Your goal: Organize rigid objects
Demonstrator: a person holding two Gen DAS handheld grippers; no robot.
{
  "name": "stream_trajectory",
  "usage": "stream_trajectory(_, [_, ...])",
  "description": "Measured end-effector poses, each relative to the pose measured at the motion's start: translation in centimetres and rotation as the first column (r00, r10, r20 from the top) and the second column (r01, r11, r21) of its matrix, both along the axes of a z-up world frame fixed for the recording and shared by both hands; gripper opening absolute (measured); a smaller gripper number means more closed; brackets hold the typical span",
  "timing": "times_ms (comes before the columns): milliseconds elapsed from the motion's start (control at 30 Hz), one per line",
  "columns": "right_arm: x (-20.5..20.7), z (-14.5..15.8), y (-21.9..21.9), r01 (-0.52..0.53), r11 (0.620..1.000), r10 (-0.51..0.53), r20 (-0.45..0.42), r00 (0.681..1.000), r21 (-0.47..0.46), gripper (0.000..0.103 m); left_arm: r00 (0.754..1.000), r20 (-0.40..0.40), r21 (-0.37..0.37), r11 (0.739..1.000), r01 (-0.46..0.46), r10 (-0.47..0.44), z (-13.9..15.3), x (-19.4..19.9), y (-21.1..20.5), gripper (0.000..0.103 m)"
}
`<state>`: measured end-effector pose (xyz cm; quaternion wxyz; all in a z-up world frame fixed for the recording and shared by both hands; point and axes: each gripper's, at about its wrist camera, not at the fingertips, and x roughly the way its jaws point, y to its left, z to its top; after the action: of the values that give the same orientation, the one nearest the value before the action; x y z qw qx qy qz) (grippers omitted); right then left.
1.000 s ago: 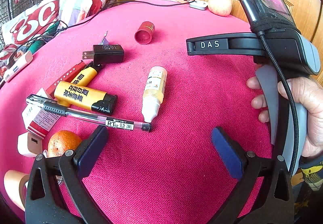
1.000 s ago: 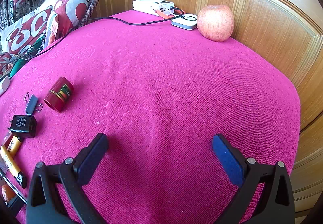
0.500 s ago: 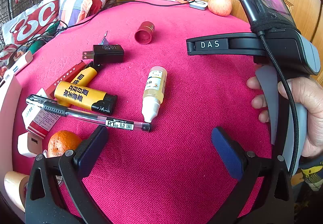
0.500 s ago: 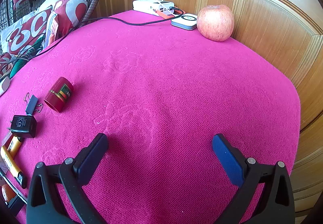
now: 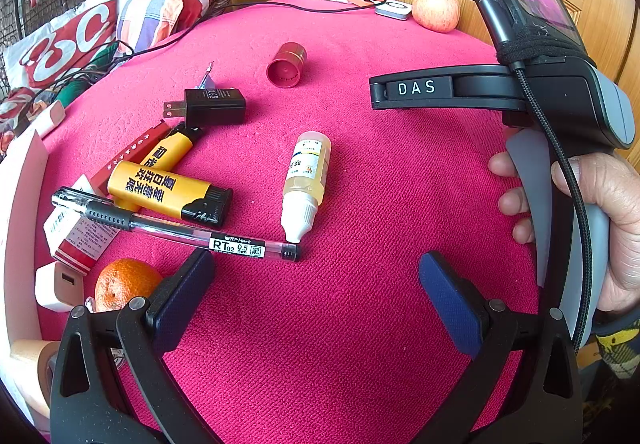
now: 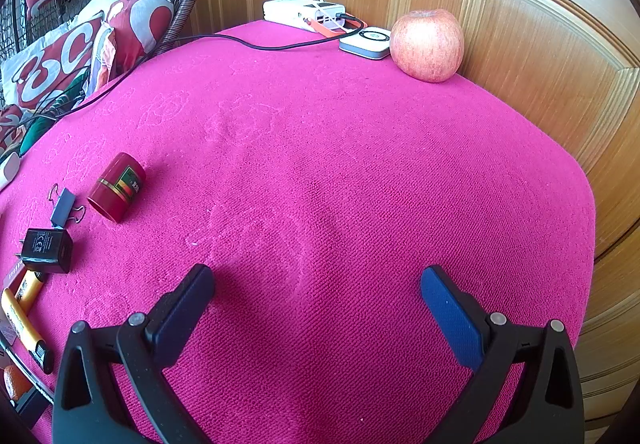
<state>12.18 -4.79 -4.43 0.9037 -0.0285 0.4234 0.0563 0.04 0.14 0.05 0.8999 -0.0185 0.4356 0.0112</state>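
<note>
Backed by wooden panelled doors (image 6: 520,56), with patterned cushions (image 5: 72,40) off the left edge. Covered in magenta cloth (image 6: 340,164). Both spread wide and empty above it: left gripper (image 5: 316,292), right gripper (image 6: 318,300). Clustered near the left edge: yellow lighter (image 5: 168,194), pen (image 5: 176,230), dropper bottle (image 5: 306,184), black charger (image 5: 212,106). Apple (image 6: 427,44) at the far edge. Orange (image 5: 120,282) partly hidden behind a finger.

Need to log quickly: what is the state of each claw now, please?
Left claw: open, holding nothing.
Right claw: open, holding nothing.
</note>
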Motion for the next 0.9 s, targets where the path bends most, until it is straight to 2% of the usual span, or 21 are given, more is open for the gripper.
stream_trajectory(433, [0.0,0.1,-0.1,0.0,1.0,0.0,0.001,1.0,0.01,0.103,1.0,-0.003,-0.002,1.0,-0.002,0.002,0.0,-0.1,-0.1,0.103])
stream_trajectory(467, [0.0,0.2,-0.3,0.0,1.0,0.0,0.003,1.0,0.019,0.103,1.0,-0.005,-0.022,1.0,0.006,-0.006,0.2,-0.6,-0.1,0.102])
stream_trajectory(533, [-0.3,0.5,-1.0,-0.005,0.997,0.004,0.015,1.0,0.076,0.103,0.998,0.038,-0.081,0.995,0.05,-0.047,1.6,-2.4,-0.2,0.102])
stream_trajectory(600, [-0.8,1.1,-2.1,-0.022,0.987,0.015,0.044,0.999,0.16,0.103,0.988,0.136,-0.082,0.993,0.085,-0.074,4.0,-5.1,0.1,0.102])
stream_trajectory(667, [-1.8,2.2,-3.2,-0.072,0.966,0.046,0.106,0.993,0.25,0.103,0.975,0.218,-0.071,0.996,0.061,-0.044,5.9,-7.9,1.3,0.102])
stream_trajectory(733, [-3.4,3.7,-3.8,-0.169,0.933,0.093,0.24,0.966,0.318,0.103,0.963,0.27,-0.074,0.997,-0.008,0.027,6.9,-10.6,3.0,0.102])
stream_trajectory(800, [-5.2,5.1,-3.5,-0.302,0.898,0.182,0.355,0.917,0.32,0.103,0.954,0.271,-0.071,0.991,-0.109,0.125,6.8,-12.9,5.2,0.102])
stream_trajectory(900, [-6.7,5.9,-0.3,-0.471,0.862,0.391,0.344,0.854,0.189,0.103,0.954,0.193,-0.114,0.971,-0.212,0.231,5.4,-14.5,7.9,0.102])
